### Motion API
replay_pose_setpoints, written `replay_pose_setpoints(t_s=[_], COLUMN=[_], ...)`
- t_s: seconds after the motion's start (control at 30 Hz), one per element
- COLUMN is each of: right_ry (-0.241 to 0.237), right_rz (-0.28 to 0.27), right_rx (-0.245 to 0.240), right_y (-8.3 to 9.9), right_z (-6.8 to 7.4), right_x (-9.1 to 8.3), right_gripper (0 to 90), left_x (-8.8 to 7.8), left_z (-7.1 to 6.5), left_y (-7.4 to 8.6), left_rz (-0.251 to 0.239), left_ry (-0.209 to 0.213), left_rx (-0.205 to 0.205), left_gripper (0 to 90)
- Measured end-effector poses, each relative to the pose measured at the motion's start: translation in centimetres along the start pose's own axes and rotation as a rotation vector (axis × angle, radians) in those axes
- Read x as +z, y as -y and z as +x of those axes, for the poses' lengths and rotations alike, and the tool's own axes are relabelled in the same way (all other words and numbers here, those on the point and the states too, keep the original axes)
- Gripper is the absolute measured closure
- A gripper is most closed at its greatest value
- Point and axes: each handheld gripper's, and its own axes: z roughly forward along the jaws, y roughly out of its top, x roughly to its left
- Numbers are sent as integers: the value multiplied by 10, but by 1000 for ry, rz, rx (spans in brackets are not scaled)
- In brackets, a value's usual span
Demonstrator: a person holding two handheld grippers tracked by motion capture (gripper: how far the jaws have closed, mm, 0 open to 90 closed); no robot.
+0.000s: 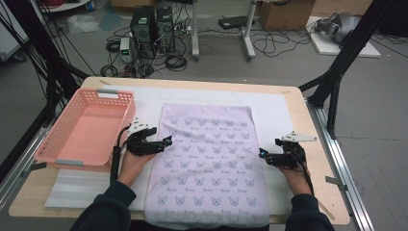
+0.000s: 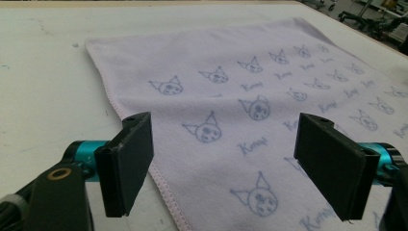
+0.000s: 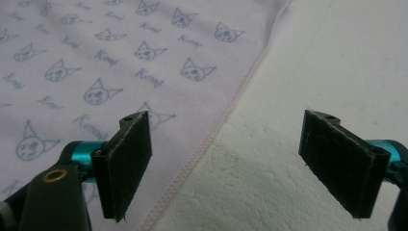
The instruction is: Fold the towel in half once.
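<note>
**Towel flat on the bench, both tools lined up at its long edges**

Towel (image 1: 207,163), pale lilac with a repeating cat-face print, lies spread flat on a white foam sheet (image 1: 279,108) that covers the bench (image 1: 315,159). Its near end hangs slightly over the bench edge toward me. A pink plastic basket (image 1: 84,127) sits empty to the left, just beside the towel.

My left tool (image 1: 163,142) hovers at the towel's left hem, about halfway along; its jaws stand wide apart and hold nothing, and the left gripper view shows the stitched edge running between them. My right tool (image 1: 263,155) hovers at the right hem, also spread wide and empty, with one jaw over the cloth and the other over bare foam.

I judge this as the approach before a first fold. Next, each tool needs to drop lower so one jaw slides under the hem, then close on the edge before lifting.
</note>
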Motion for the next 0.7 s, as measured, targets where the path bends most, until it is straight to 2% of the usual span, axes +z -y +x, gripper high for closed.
replay_pose_setpoints(t_s=[0.17,0.37,0.57,0.63,0.67,0.7], right_ry=[-1,-4,-2,0,-1,-1], right_rz=[-4,-11,-10,-8,-7,-6], right_rx=[-8,-4,5,-8,-13,-14], right_y=[0,-1,-9,-12,-13,-14], right_z=[2,3,3,4,5,6], right_x=[-1,1,8,10,11,11], right_gripper=[178,178,178,178,178,178], left_x=[-1,-1,12,19,21,24], left_z=[-2,0,7,10,12,15], left_y=[-1,-3,-15,-19,-19,-20], left_rz=[-1,-7,26,38,23,40], left_ry=[17,8,-26,-50,-62,-74], left_rx=[10,9,7,11,-1,-15], left_gripper=[221,221,230,239,251,263])
